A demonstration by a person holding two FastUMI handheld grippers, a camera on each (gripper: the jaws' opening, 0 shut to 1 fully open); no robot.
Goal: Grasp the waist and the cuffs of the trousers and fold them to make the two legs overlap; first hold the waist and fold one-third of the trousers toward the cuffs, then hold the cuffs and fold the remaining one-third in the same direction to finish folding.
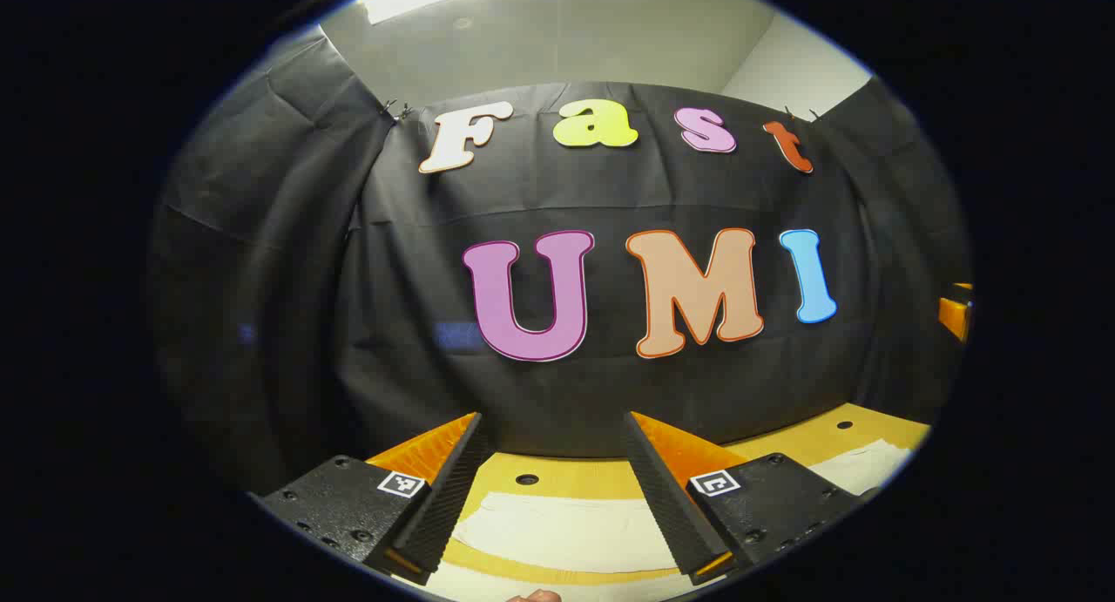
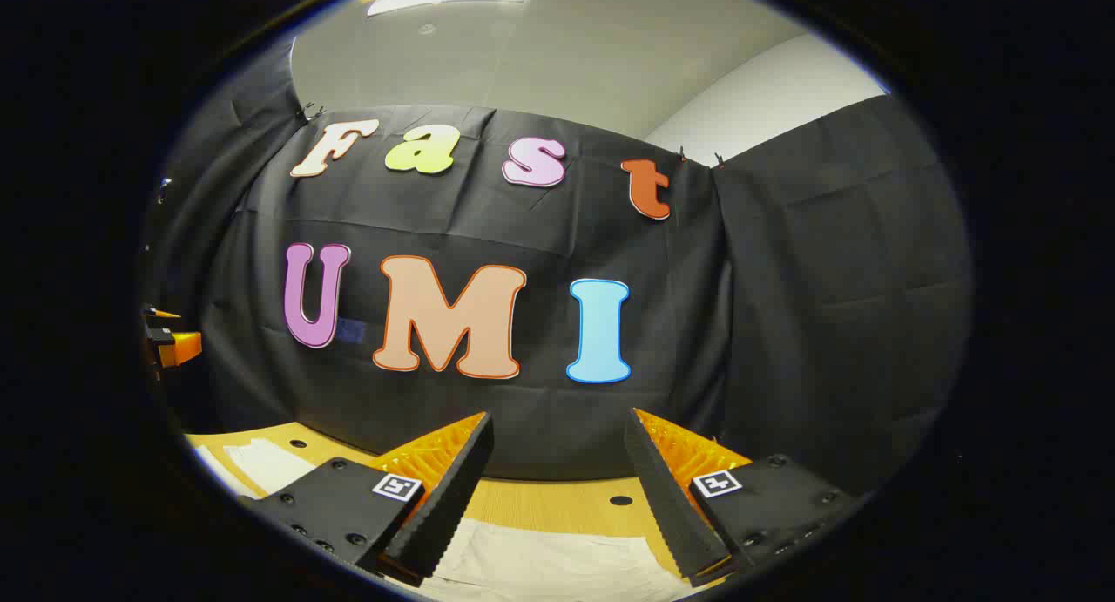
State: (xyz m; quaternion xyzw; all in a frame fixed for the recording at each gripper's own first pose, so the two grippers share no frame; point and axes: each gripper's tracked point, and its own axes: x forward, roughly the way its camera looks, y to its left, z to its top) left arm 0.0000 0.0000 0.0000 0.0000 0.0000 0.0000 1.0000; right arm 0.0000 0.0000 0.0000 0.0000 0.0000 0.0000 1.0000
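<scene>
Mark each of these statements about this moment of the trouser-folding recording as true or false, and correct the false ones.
1. The left hand-held gripper has its fingers spread apart. True.
2. The right hand-held gripper is clamped on the cloth. False: its fingers stand apart with nothing between them, above the cloth.
3. The pale off-white fabric trousers lie flat on the yellow wooden tabletop. True.
4. The tabletop is a solid sheet with no holes. False: small round dark holes show in its surface.
5. Both grippers point toward the black cloth back wall. True.
6. The left gripper's fingers press the trousers down. False: they are raised over the fabric, gripping nothing.
</scene>
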